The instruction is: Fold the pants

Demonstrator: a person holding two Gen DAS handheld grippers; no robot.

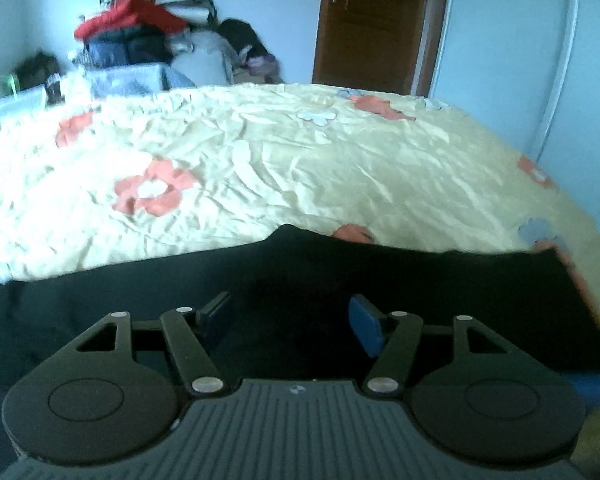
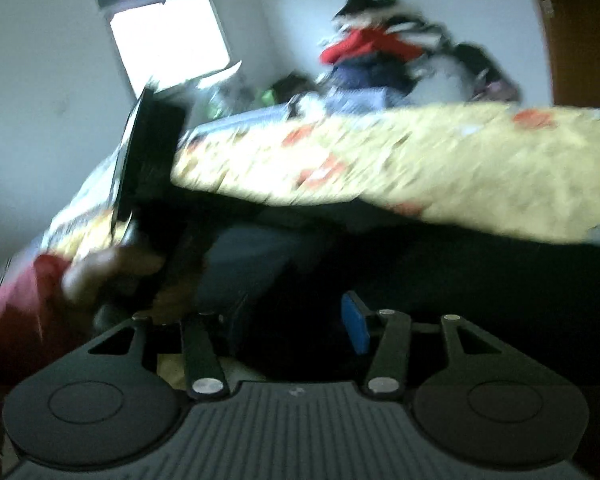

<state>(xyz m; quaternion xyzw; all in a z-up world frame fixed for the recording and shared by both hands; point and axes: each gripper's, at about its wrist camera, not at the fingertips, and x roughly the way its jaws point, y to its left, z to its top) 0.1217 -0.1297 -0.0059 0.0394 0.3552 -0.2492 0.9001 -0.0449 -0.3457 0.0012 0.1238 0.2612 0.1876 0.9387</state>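
Black pants [image 1: 340, 280] lie flat along the near edge of a yellow flowered bedspread [image 1: 260, 160]. My left gripper [image 1: 290, 322] is open just above the pants, blue pads wide apart, nothing between them. In the blurred right wrist view my right gripper [image 2: 290, 324] is also open over the dark pants [image 2: 440, 276]. The other gripper [image 2: 148, 160], held by a hand in a pink sleeve [image 2: 16, 304], shows at the left of that view.
A pile of clothes [image 1: 148, 36] and a storage box [image 1: 132, 76] stand beyond the bed's far side. A brown door [image 1: 376, 20] is at the back right. A bright window [image 2: 168, 40] is on the far wall.
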